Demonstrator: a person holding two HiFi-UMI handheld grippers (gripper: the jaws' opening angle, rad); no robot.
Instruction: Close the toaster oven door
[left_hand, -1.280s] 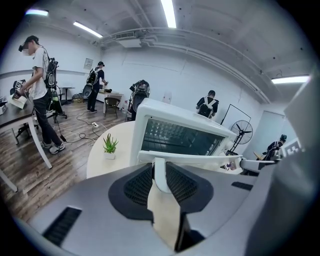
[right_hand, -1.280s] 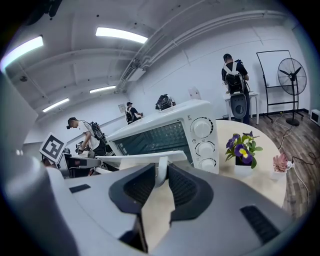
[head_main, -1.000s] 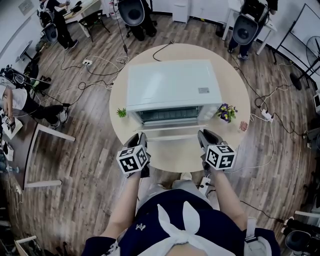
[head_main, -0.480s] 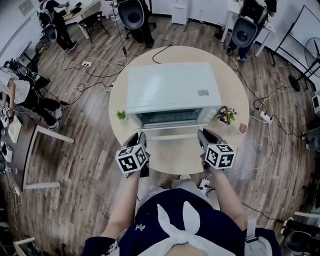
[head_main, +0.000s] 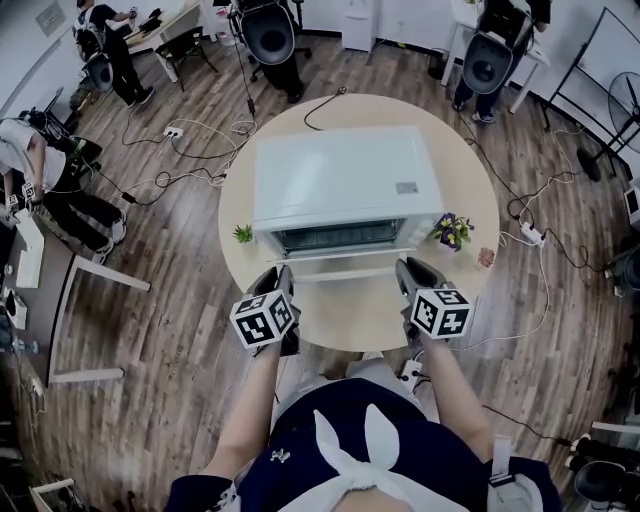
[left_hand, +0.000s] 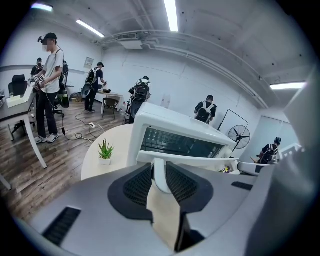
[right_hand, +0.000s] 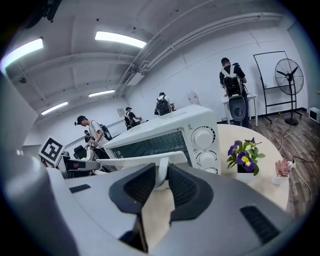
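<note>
1. Change since the earlier frames: almost none on my side. Both claws have stayed where they were. Only a person at the left edge of the head view has shifted.
2. Toaster oven sits mid-tabletop, centre of the frame. Its door is dropped open toward me and the rack inside shows behind it.
3. Left claw: closed on the door's handle, with the white handle post pinched between the pads in the left gripper view.
4. Right claw: also closed on that handle, at its other end.
5. Key relation: the handle's long axis runs left to right across the frame, with one claw near each end, evenly spread. The oven opening lies just above both claws in the head view, away from my body.
6. Judgement: the hinge looks to be along the oven's lower front edge, so the door should swing up and toward the top of the frame. Both claws need to rise together or the door will twist.
</note>
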